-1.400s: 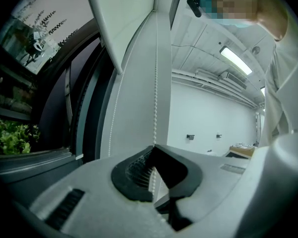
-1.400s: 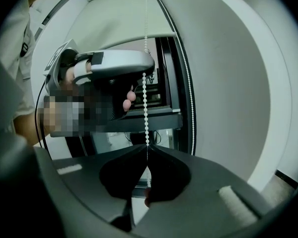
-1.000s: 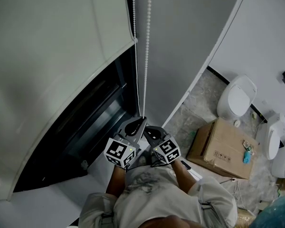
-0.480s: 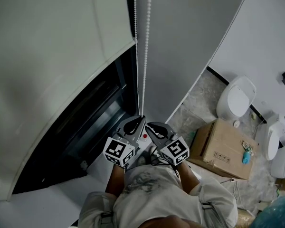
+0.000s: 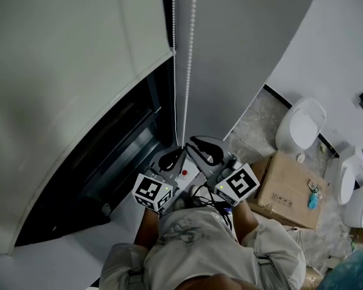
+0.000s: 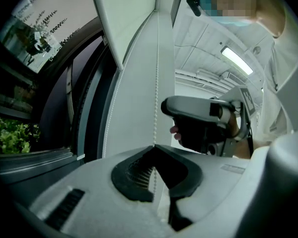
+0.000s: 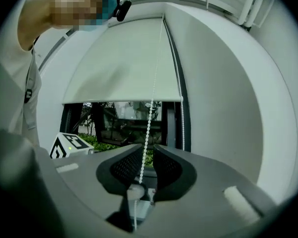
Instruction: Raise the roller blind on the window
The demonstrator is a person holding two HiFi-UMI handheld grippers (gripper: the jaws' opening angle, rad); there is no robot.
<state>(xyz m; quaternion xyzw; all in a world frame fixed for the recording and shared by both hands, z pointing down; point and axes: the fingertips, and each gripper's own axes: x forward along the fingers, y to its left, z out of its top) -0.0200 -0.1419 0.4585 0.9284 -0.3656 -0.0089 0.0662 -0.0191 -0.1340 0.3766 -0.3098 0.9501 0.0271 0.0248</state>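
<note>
L gripper [image 5: 179, 150]: clenched. In its own view we see the jaw tips meet on the bead chain [image 6: 155, 83] and pinch it right at the tips.
R gripper [image 5: 196, 142]: released. Its jaws stand apart and the pads press on nothing. In the head view it sits just right of the L gripper & a bit higher.
Chain at R gripper: one strand drops thru the gap betw. the jaws. We can't tell if it brushes a pad. A small white connector [image 7: 134, 190] on it sits low in the gap, near the jaw roots.
2nd strand: hangs just right of the R gripper's jaws, close to the window frame.
Chain at L gripper: climbs straight up from the pinched tips. In the head view we see both strands run up side by side and out the top of the pic.
Roller blind [image 7: 119, 68]: ahead of & above both grippers. Its bottom edge is higher than the R jaws; it covers the upper window only.
Window [image 7: 119, 120]: straight ahead of the R gripper, with bare dark glass below the blind.
Greenery [image 6: 10, 133]: outside the glass, off to the L gripper's left.
Marker cubes: L cube [image 5: 152, 192] & R cube [image 5: 237, 185] sit behind the jaws, on our side.
Cardboard box [image 5: 284, 189]: on the floor, right of & below the R gripper.
Toilet [image 5: 302, 122]: beyond the box, further right, against the wall.
</note>
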